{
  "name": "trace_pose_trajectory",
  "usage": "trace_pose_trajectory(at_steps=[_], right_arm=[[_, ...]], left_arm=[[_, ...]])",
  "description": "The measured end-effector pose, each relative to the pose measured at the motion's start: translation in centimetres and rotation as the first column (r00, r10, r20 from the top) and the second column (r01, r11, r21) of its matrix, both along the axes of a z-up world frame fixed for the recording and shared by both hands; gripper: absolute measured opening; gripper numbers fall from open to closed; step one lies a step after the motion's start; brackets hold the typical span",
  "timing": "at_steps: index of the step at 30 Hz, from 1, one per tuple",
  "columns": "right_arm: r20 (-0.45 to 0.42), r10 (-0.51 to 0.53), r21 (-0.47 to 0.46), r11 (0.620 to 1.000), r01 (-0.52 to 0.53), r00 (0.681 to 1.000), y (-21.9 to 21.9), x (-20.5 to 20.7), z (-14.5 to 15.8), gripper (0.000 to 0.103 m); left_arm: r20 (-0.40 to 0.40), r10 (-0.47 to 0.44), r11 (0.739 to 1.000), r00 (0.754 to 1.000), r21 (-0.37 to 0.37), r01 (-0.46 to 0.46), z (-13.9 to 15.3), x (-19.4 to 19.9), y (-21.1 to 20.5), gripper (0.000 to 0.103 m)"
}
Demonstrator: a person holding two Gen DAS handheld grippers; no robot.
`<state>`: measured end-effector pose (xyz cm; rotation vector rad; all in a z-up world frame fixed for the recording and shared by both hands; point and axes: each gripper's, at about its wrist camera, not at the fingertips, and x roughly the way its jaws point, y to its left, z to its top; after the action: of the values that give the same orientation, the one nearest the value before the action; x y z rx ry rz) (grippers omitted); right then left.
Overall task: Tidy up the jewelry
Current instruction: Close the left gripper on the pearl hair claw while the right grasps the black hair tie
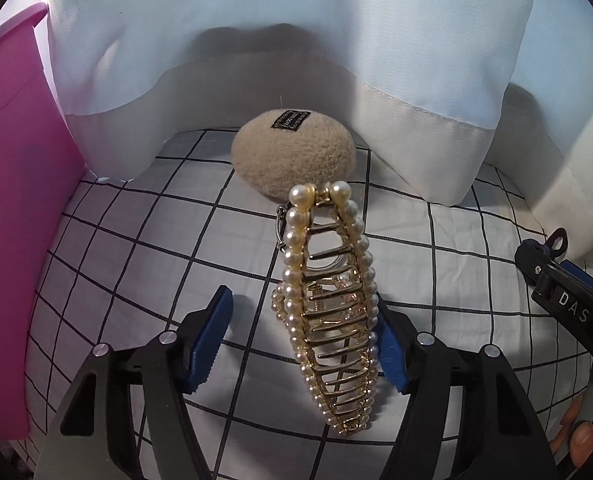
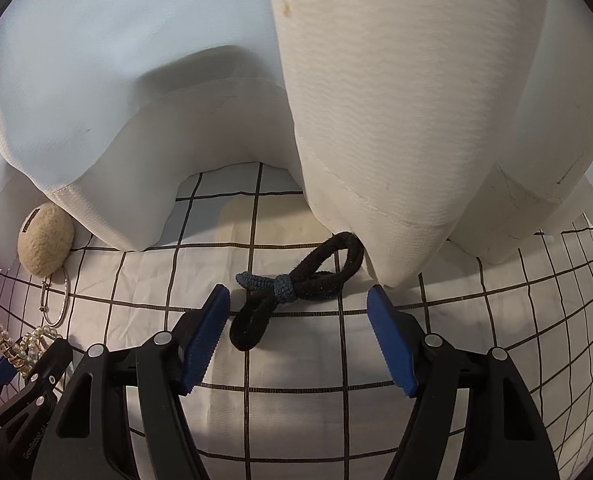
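A gold claw clip edged with pearls (image 1: pixel 328 320) stands lengthwise between the fingers of my left gripper (image 1: pixel 302 348). It rests against the right blue pad, and a clear gap separates it from the left pad, so the jaws are open. In the right wrist view a black hair tie with a blue knot (image 2: pixel 296 284) lies on the grid cloth. My right gripper (image 2: pixel 300 336) is open just in front of it, and the tie's near loop reaches in between the fingers close to the left pad. The pearl clip (image 2: pixel 0 332) shows at that view's left edge.
A beige fuzzy round piece with a black label (image 1: pixel 292 152) lies behind the clip, by a thin metal ring (image 2: pixel 56 300). White curtain folds (image 1: pixel 256 40) hang close at the back. A pink box (image 1: pixel 16 240) stands at the left. The black-lined white cloth (image 1: pixel 136 240) covers the surface.
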<state>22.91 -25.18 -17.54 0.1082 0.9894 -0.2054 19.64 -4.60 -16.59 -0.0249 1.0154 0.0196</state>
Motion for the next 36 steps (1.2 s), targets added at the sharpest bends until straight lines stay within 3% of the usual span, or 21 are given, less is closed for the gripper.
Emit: trace_pose_trajectory(at_steps=[3, 4, 8, 9, 17, 26, 36], right_arm=[[0.008, 0.009, -0.015, 1.0, -0.009, 1.0, 2.2, -1.5, -0.1, 0.054], [0.009, 0.017, -0.021, 1.0, -0.016, 1.0, 2.3, -1.6, 0.0, 0.045], [0.014, 0.03, -0.024, 0.999, -0.03, 0.999, 2.9, -2.6, 0.3, 0.013], [0.016, 0.033, -0.018, 0.999, -0.032, 0.999, 2.9, -2.9, 0.4, 0.012], [0.038, 0.074, 0.031, 0.997, -0.075, 0.997, 3.3, -5.0, 0.7, 0.01], [0.04, 0.132, 0.072, 0.988, -0.135, 0.99, 3.8, -10.5, 1.6, 0.01], [0.053, 0.193, 0.094, 0.976, -0.197, 0.98, 2.0, -15.9, 5.4, 0.01]], left_arm=[[0.007, -0.011, 1.0, 1.0, -0.004, 0.011, 0.2, -0.2, -0.1, 0.046], [0.007, -0.014, 1.0, 1.0, 0.0, 0.014, 0.3, -0.2, -0.2, 0.043], [0.004, -0.01, 1.0, 1.0, -0.007, 0.01, 0.1, -0.6, -0.1, 0.043], [0.003, -0.009, 1.0, 1.0, -0.006, 0.009, 0.1, -0.7, 0.0, 0.043], [-0.005, 0.008, 1.0, 1.0, -0.013, -0.008, 0.2, -1.8, 1.0, 0.043], [-0.007, 0.015, 1.0, 1.0, -0.02, -0.015, 0.6, -3.6, 1.7, 0.043], [0.042, 0.022, 0.999, 0.999, -0.029, -0.021, 3.5, -6.1, 2.5, 0.043]])
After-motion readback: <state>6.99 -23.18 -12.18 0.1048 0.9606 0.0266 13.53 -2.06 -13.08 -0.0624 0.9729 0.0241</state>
